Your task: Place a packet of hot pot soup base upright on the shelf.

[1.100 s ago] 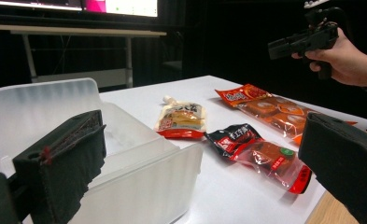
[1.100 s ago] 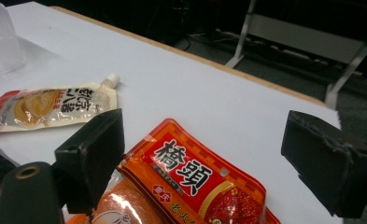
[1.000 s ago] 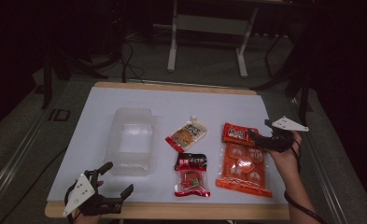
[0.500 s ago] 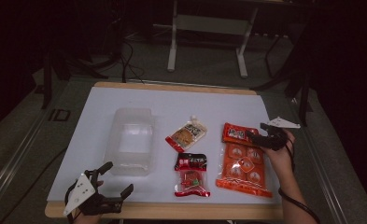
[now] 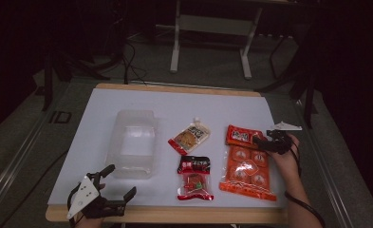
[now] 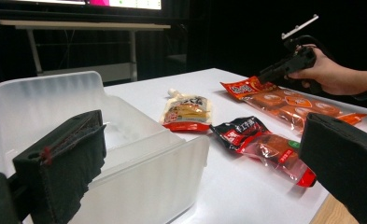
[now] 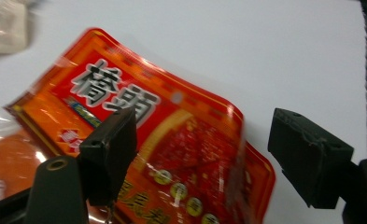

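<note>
Black foam pads of the right gripper [image 7: 202,154] stand spread on either side of the orange packet's [image 5: 245,164] header end; the jaws have just been closing a little, the packet's upper edge lies between them, and neither pad presses on it. In the right gripper view the packet [image 7: 162,154] is motion-blurred, its lower part is cut off by the frame edge, and a curled, glossy edge hides some of the print. In the high view the right gripper [image 5: 265,141] is small and dark, so its pads are hard to make out against the packet's red top; the hand [image 5: 288,159] behind it covers the packet's right margin.

Outward from the orange packet: a dark red pouch [image 5: 195,176] lies just beside it on the left, apart from it. A tan spouted pouch [image 5: 190,137] lies up and to the left, tilted. A clear plastic tub [image 5: 131,142] sits well to the left; its translucent walls blur into the white table [image 5: 94,137].

Farthest from the packet, at the table's near left corner, the left gripper [image 5: 115,186] hangs with jaws spread wide and nothing between them. In the left gripper view its right pad [image 6: 344,163] is cut off at the frame edge and hides part of the dark red pouch [image 6: 260,142].
</note>
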A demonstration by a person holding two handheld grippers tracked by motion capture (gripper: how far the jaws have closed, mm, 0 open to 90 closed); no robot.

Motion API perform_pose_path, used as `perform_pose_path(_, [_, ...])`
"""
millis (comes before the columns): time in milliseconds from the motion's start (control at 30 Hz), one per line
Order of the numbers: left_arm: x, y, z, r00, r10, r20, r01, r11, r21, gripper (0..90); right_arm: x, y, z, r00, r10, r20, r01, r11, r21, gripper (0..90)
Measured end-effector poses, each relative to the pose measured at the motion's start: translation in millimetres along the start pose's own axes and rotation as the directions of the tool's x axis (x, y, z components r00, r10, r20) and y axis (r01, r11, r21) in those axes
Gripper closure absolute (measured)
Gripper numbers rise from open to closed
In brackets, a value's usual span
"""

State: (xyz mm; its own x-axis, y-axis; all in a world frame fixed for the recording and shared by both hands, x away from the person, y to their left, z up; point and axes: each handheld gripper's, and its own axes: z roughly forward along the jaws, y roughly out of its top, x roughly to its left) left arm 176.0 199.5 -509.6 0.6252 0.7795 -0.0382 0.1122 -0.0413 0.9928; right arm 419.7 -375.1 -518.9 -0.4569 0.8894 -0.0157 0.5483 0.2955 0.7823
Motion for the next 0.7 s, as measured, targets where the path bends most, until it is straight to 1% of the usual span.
perform_pose_path(67, [-0.3, -0.2, -0.1, 1.0000, -0.003, 0.005, 0.003, 1.0000, -0.001, 1.3, -1.9, -2.2, 2.1, 1.0000, 0.004, -0.003, -0.004, 1.000, 0.013, 22.5])
perform_pose_path(100, [-0.3, -0.2, -0.1, 1.0000, -0.003, 0.004, 0.003, 1.0000, 0.000, 1.3, -1.9, -3.2, 3.5, 1.0000, -0.003, 0.003, 0.003, 1.000, 0.026, 21.7])
perform_pose_path(133, [-0.3, -0.2, -0.1, 1.0000, -0.003, 0.004, 0.003, 1.0000, 0.000, 1.3, -1.3, -5.5, 6.3, 0.9998, -0.015, 0.011, 0.014, 0.999, 0.052, 21.3])
perform_pose_path(167, [-0.3, -0.2, -0.1, 1.0000, 0.000, 0.001, 0.000, 1.0000, 0.002, 1.3, -1.0, -7.3, 7.7, 0.9997, -0.019, 0.013, 0.018, 0.998, 0.061, 21.1])
perform_pose_path(233, [-0.5, -0.6, 0.4, 1.0000, 0.000, -0.003, 0.000, 1.0000, 0.007, 1.3, -4.2, -10.3, 8.7, 0.9999, 0.014, -0.001, -0.014, 0.999, 0.053, 20.5])
perform_pose_path(267, [-0.2, -0.7, 0.6, 1.0000, 0.000, -0.002, 0.000, 1.0000, 0.009, 1.3, -6.5, -11.8, 9.8, 0.9987, 0.047, -0.020, -0.046, 0.997, 0.058, 20.5])
perform_pose_path(333, [-0.5, -0.9, 1.3, 1.0000, 0.002, -0.003, -0.002, 0.9999, 0.011, 1.3, -7.8, -14.4, 12.0, 0.9978, 0.057, -0.034, -0.055, 0.996, 0.064, 20.5])
perform_pose_path(367, [-0.8, -0.9, 1.5, 1.0000, 0.001, 0.000, -0.001, 0.9999, 0.012, 1.3, -7.4, -14.7, 12.3, 0.9981, 0.053, -0.032, -0.051, 0.997, 0.064, 20.5])
perform_pose_path(433, [-1.0, -0.8, 1.7, 1.0000, 0.003, 0.002, -0.003, 0.9999, 0.013, 1.3, -5.0, -13.4, 12.7, 0.9987, 0.047, -0.020, -0.045, 0.996, 0.082, 21.5])
perform_pose_path(500, [-1.3, -0.7, 1.9, 1.0000, 0.006, 0.003, -0.006, 0.9999, 0.013, 1.3, -2.4, -11.7, 12.1, 0.9989, 0.041, -0.022, -0.038, 0.995, 0.096, 29.2])
perform_pose_path(567, [-1.9, -0.7, 2.0, 1.0000, 0.006, 0.006, -0.006, 0.9999, 0.012, 1.3, 2.4, -9.4, 10.5, 0.9994, 0.023, -0.026, -0.020, 0.994, 0.108, 38.5])
perform_pose_path(600, [-2.1, -0.7, 2.1, 1.0000, 0.005, 0.008, -0.005, 0.9999, 0.012, 1.3, 6.3, -6.8, 9.5, 0.9998, 0.008, -0.020, -0.006, 0.992, 0.125, 44.4])
perform_pose_path(633, [-2.3, -0.8, 2.3, 0.9999, 0.004, 0.010, -0.004, 0.9999, 0.013, 1.3, 7.9, -5.2, 9.2, 0.9998, 0.007, -0.020, -0.004, 0.991, 0.136, 50.7])
perform_pose_path(667, [-2.4, -0.8, 2.5, 0.9999, 0.004, 0.012, -0.005, 0.9999, 0.015, 1.3, 11.2, -3.0, 8.7, 1.0000, 0.009, 0.005, -0.009, 0.988, 0.156, 61.3])
perform_pose_path(700, [-2.6, -0.8, 2.5, 0.9999, 0.006, 0.012, -0.006, 0.9999, 0.015, 1.3, 13.7, -1.0, 8.3, 0.9996, -0.001, 0.027, -0.004, 0.985, 0.174, 68.9])
